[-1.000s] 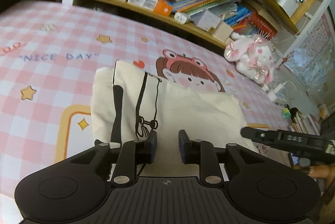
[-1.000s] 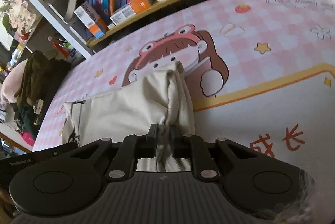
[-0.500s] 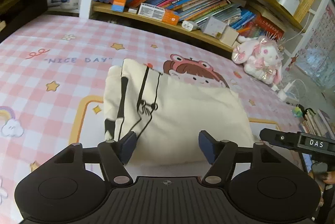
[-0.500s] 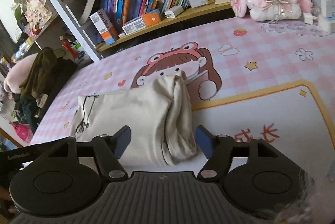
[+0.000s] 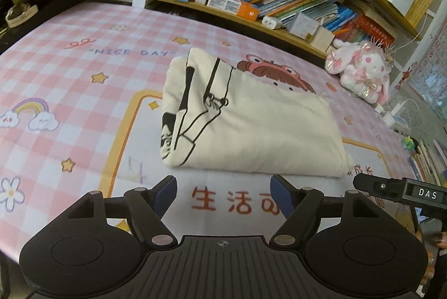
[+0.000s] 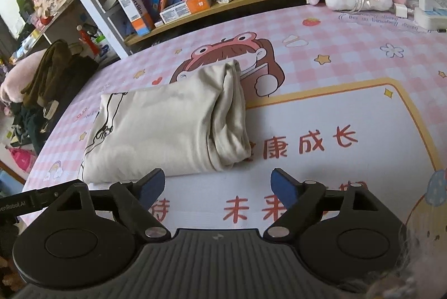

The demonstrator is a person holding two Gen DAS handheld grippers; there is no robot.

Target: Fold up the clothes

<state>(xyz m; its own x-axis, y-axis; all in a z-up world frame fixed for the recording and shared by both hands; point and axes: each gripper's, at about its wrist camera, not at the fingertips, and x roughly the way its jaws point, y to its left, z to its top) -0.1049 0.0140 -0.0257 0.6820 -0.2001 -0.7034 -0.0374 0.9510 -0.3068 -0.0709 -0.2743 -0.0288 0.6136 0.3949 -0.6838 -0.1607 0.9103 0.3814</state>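
Now both grippers, left gripper (image 5: 223, 187) and right gripper (image 6: 216, 183), had released the folded cream T-shirt (image 5: 245, 125) (jaws just spreading, nothing between), drawn back; it lay on the pink mat (image 5: 69, 92), long axis left-to-right.

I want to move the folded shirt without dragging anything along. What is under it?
The folded shirt lies directly on the pink checked mat, covering part of its printed cartoon girl. Whatever else might be beneath is hidden.
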